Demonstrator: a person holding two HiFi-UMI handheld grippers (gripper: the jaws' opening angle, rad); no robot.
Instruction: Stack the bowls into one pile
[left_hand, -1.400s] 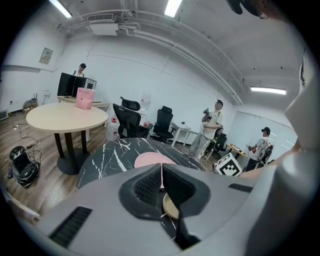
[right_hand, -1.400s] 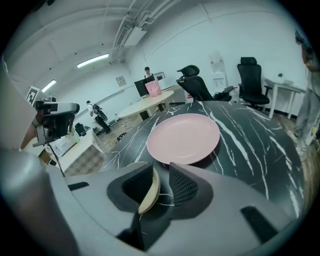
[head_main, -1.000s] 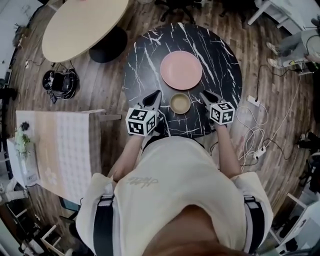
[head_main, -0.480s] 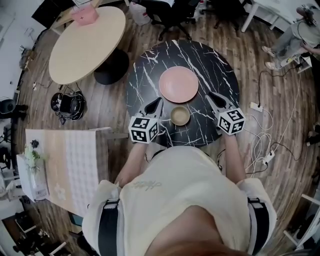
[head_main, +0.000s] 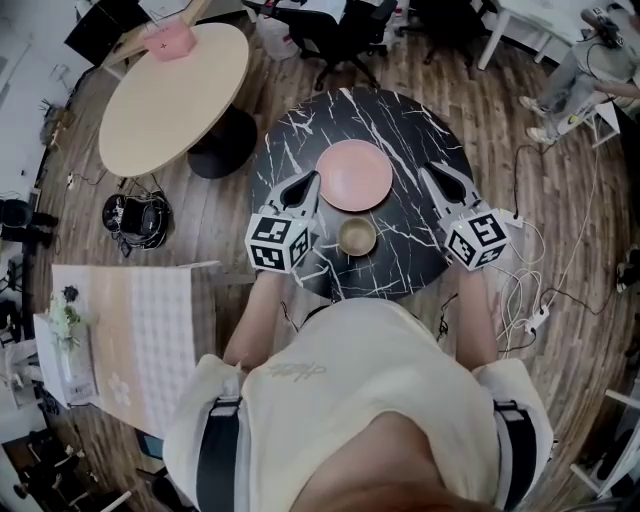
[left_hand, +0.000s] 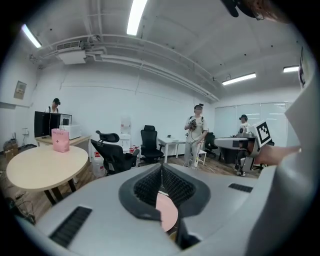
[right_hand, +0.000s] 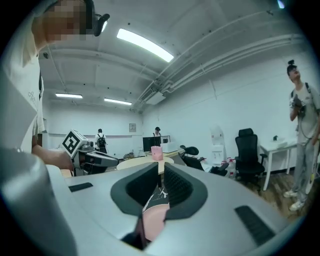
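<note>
Both claws empty over the table, the two bowls not yet stacked.

In the head view I see the wide pink bowl (head_main: 355, 175) near the middle of the round black marble table (head_main: 400, 110). The small tan bowl (head_main: 357, 236) sits upright just beside it at its 6 o'clock, toward the rim nearest me. My left gripper (head_main: 303, 188) hangs at the pink bowl's 9 o'clock, with its jaws brought together at the tips and nothing in them. My right gripper (head_main: 440, 180) hangs at the pink bowl's 3 o'clock. Its jaws are closing, with only a narrow slit between the pads and nothing inside it. A beige round table (head_main: 170, 85) stands off at 10 o'clock.
</note>
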